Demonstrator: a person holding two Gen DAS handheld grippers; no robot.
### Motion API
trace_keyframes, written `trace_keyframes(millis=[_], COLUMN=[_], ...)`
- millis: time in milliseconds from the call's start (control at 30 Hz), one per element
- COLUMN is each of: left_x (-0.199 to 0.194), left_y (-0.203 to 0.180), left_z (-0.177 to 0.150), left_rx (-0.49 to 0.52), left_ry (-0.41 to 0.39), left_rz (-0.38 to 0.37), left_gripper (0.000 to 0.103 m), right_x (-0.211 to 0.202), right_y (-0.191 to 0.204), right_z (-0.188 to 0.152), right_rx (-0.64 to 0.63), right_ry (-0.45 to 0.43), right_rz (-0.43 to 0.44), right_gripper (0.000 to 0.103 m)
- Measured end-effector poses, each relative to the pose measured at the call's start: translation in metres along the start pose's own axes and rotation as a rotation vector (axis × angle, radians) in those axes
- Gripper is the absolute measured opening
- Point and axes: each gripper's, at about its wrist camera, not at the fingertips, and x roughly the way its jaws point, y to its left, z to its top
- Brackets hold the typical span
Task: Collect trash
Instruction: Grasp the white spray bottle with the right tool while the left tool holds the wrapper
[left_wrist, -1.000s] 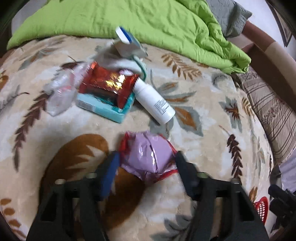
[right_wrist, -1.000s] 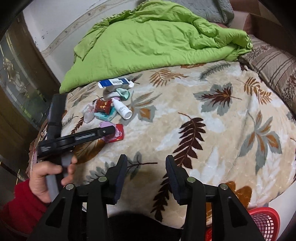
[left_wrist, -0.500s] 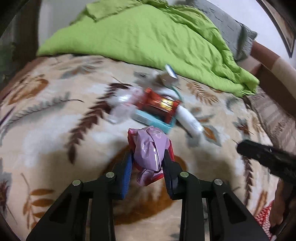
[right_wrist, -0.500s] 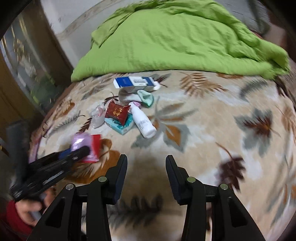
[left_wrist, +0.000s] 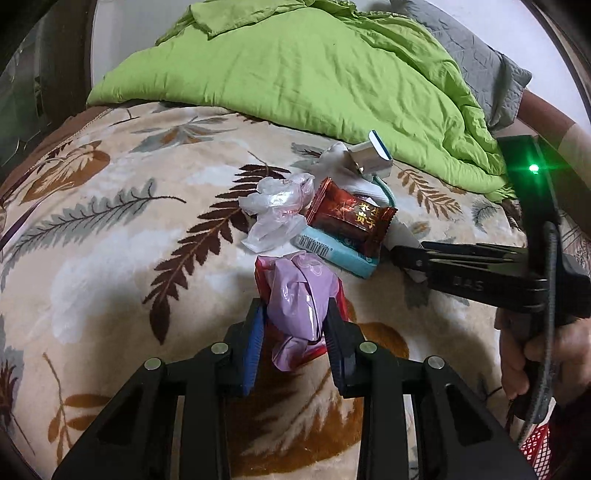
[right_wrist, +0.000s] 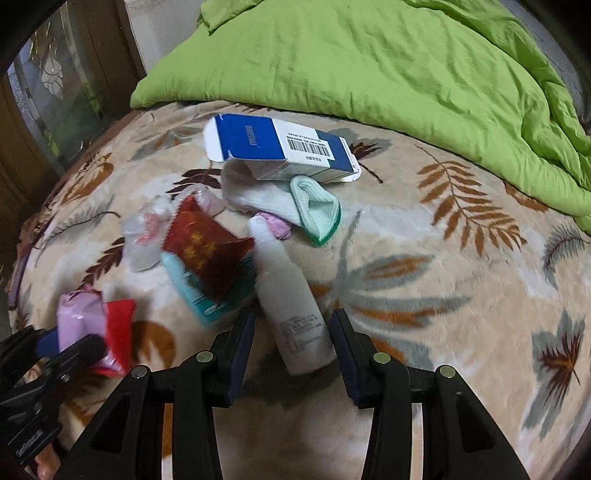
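A crumpled lilac-and-red plastic packet (left_wrist: 297, 295) sits between the left gripper (left_wrist: 295, 314) fingers; ahead lies a dark red foil sachet (left_wrist: 351, 216) on a flat teal carton (left_wrist: 338, 253).

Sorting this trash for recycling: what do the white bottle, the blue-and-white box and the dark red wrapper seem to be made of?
White bottle: likely plastic, matte and opaque, with small print on its side.
Blue-and-white box: thin printed cardboard, judging by its open folded flaps and barcode.
Dark red wrapper: glossy foil-like plastic film, with crinkles, a serrated end and bright reflections.
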Motion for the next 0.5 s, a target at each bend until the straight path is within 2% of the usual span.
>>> trace_keyframes(millis=[33,200,500], left_x=[0.001,0.0,-0.022], left_y=[0.0,0.0,-0.012], left_z=[0.0,-0.001,-0.009], left_rx=[0.002,0.007,0.055], left_ry=[0.001,-0.002,-0.043], left_rz=[0.003,0.005,-0.003], left_gripper=[0.03,0.03,0.03], right_x=[0.0,-0.011,-0.049], right_y=[0.0,0.001,0.011], right_z=[-0.001,-0.018,-0.074], right_rx=[0.007,0.078,0.342], right_ry=[-0.007,-0.015,-0.026], right_rz=[-0.007,0.003,0.043], right_gripper=[0.041,0.037,0.035])
